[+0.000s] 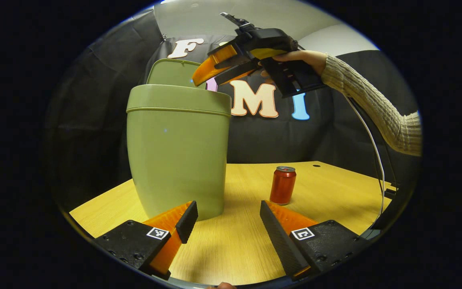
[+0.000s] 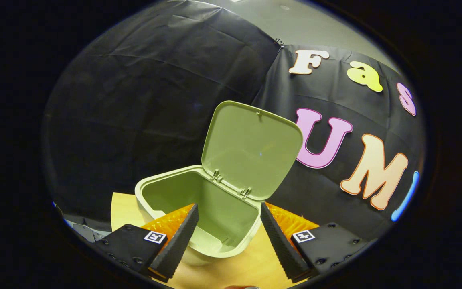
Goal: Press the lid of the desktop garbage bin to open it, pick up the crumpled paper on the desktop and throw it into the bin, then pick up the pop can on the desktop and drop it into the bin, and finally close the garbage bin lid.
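The green desktop bin (image 1: pixel 177 152) stands on the wooden table (image 1: pixel 327 188), its lid (image 1: pixel 171 72) swung up and open. A red pop can (image 1: pixel 282 185) stands upright to the right of the bin. My left gripper (image 1: pixel 227 218) is low over the table, open and holding nothing, with the bin just ahead on its left. A hand in a knit sleeve (image 1: pixel 375 104) holds my right gripper (image 1: pixel 201 76) tilted down above the bin's mouth. From the right gripper view, the open bin (image 2: pixel 167 173) and raised lid (image 2: pixel 251 152) lie right below my open, unloaded right gripper (image 2: pixel 229 237).
The black cloth wall (image 1: pixel 106 100) stands close behind the bin. A white cable (image 1: pixel 371 140) hangs from the right gripper down to the table's right edge. Bare tabletop stretches between the bin and the can.
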Tool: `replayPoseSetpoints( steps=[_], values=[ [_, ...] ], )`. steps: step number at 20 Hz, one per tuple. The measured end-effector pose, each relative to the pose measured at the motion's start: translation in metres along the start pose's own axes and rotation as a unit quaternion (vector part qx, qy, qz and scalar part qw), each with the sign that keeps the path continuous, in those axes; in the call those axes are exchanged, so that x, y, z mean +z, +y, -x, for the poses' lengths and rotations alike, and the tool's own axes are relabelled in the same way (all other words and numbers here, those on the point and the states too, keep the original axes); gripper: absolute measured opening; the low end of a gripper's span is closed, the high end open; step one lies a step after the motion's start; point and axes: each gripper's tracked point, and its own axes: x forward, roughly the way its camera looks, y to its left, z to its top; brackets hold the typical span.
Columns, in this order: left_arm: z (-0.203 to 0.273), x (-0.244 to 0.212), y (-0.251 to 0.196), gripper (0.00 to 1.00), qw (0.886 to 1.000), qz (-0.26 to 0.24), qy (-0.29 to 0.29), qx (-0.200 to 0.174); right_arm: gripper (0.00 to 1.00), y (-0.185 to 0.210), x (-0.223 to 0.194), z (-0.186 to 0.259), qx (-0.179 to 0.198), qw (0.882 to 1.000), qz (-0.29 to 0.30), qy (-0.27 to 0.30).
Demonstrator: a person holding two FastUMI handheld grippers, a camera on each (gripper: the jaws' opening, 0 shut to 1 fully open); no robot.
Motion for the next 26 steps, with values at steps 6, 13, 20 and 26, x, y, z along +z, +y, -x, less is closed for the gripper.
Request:
replayPoseSetpoints(
  steps=[6,13,20,26],
  values=[
    [-0.006,0.004,-0.02,0.95,1.0,-0.008,0.003,-0.019,1.0,-0.032,-0.015,0.048,-0.039,0.999,-0.002,-0.017],
    [-0.024,0.011,-0.055,0.94,0.999,0.004,0.007,-0.049,1.0,-0.091,-0.068,0.126,-0.105,0.993,-0.039,-0.026],
    [-0.058,0.023,-0.092,0.95,0.996,0.016,0.014,-0.088,0.98,-0.122,-0.142,0.186,-0.156,0.984,-0.08,-0.016],
    [-0.087,0.021,-0.106,0.95,0.995,-0.008,0.029,-0.09,0.98,-0.121,-0.188,0.225,-0.175,0.978,-0.107,-0.019]
  ],
)
